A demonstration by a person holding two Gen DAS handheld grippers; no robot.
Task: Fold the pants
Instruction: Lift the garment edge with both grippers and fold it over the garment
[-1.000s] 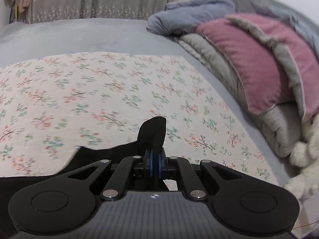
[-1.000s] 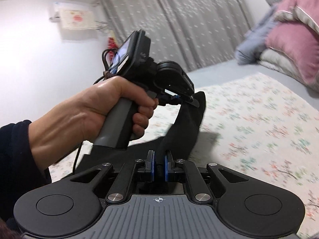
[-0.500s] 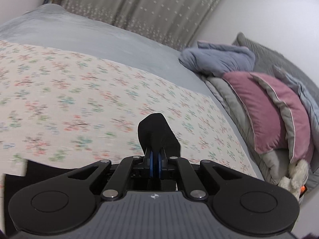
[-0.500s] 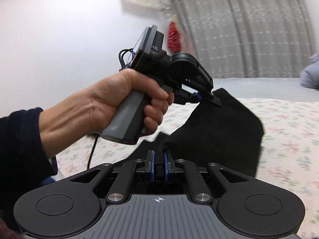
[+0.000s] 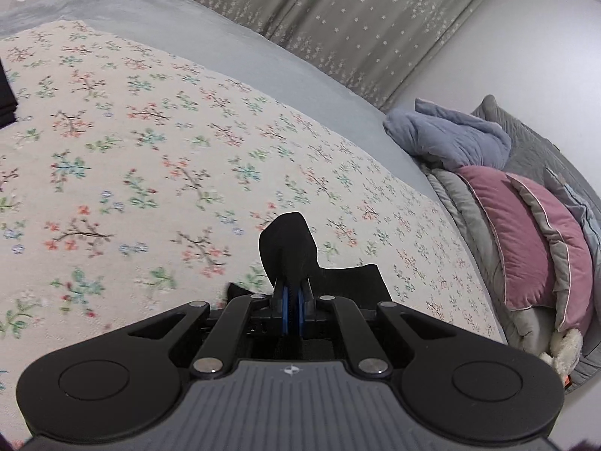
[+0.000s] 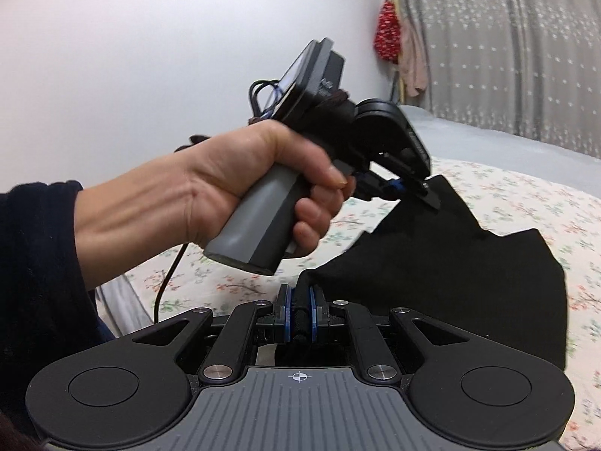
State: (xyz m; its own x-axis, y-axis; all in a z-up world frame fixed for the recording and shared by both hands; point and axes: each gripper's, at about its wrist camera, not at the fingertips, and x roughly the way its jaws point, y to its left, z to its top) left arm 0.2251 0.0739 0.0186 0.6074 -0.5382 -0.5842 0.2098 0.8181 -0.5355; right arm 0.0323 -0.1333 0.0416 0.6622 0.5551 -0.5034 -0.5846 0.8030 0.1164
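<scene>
The black pants (image 6: 450, 263) hang lifted above the floral bedspread (image 6: 544, 203), stretched between both grippers. My left gripper (image 5: 292, 297) is shut on a corner of the pants (image 5: 287, 248), which sticks up past its fingers. In the right wrist view the left gripper (image 6: 428, 197) is held by a hand (image 6: 240, 188) and pinches the cloth's upper corner. My right gripper (image 6: 300, 308) is shut on another edge of the pants, lower and nearer.
The floral bedspread (image 5: 150, 150) lies over a grey sheet (image 5: 263, 56). Pink (image 5: 526, 240) and grey pillows and a blue-grey blanket (image 5: 450, 139) are piled at the right. A soft toy (image 5: 563, 349) sits below them. Grey curtains (image 6: 507, 45) hang behind.
Both grippers have swung with the pants held. The cloth now spreads wider between them. The left wrist view has turned toward the pillows and curtain.
</scene>
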